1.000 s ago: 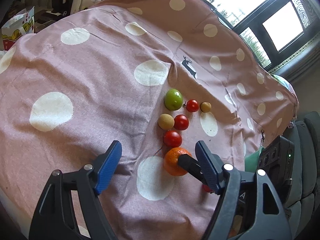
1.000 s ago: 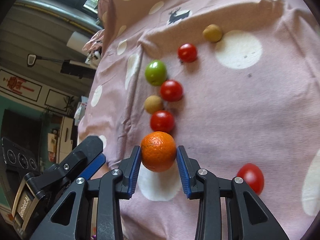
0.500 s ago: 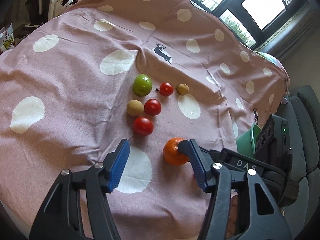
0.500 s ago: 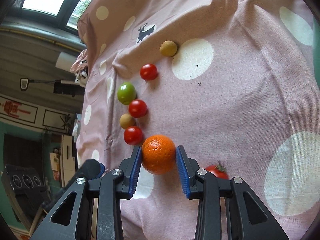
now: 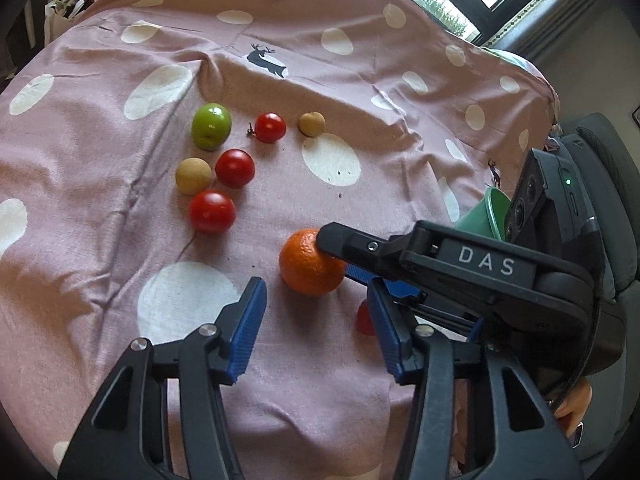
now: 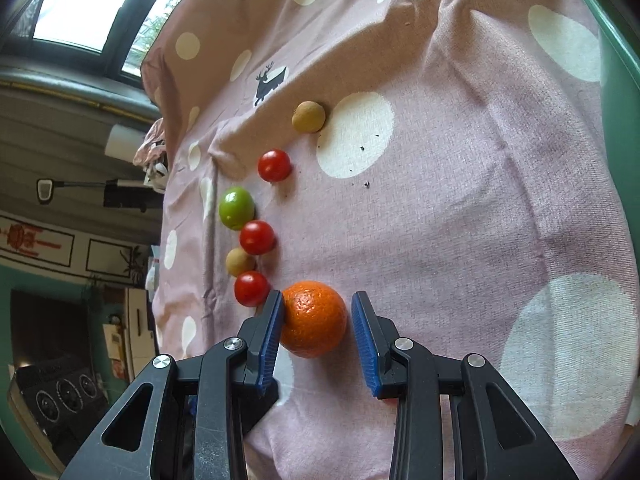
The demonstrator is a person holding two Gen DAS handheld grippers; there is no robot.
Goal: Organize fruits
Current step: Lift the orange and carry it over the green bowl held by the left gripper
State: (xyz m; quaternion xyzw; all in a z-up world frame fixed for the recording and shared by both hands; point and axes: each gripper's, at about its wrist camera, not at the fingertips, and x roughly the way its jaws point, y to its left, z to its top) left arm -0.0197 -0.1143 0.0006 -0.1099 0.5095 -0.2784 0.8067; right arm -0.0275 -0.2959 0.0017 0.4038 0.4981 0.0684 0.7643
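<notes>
On the pink polka-dot cloth [image 5: 100, 184] there is one orange [image 5: 310, 266], one green apple [image 5: 211, 126] and two small tan round fruits [image 5: 193, 176] [image 5: 312, 124]. Four red tomatoes show: three among the cluster [image 5: 212, 212] [image 5: 235, 168] [image 5: 270, 127] and one [image 5: 364, 318] half hidden behind a gripper finger. One green bowl [image 5: 486, 216] sits at the cloth's edge.

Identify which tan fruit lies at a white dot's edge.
The far tan fruit, alone beside the big dot; the other tan fruit sits wedged between two tomatoes.

Right tongs [image 6: 318, 334] around orange [image 6: 313, 319], tomatoes [image 6: 251, 289] alongside, spotted pink cloth [image 6: 460, 208]
</notes>
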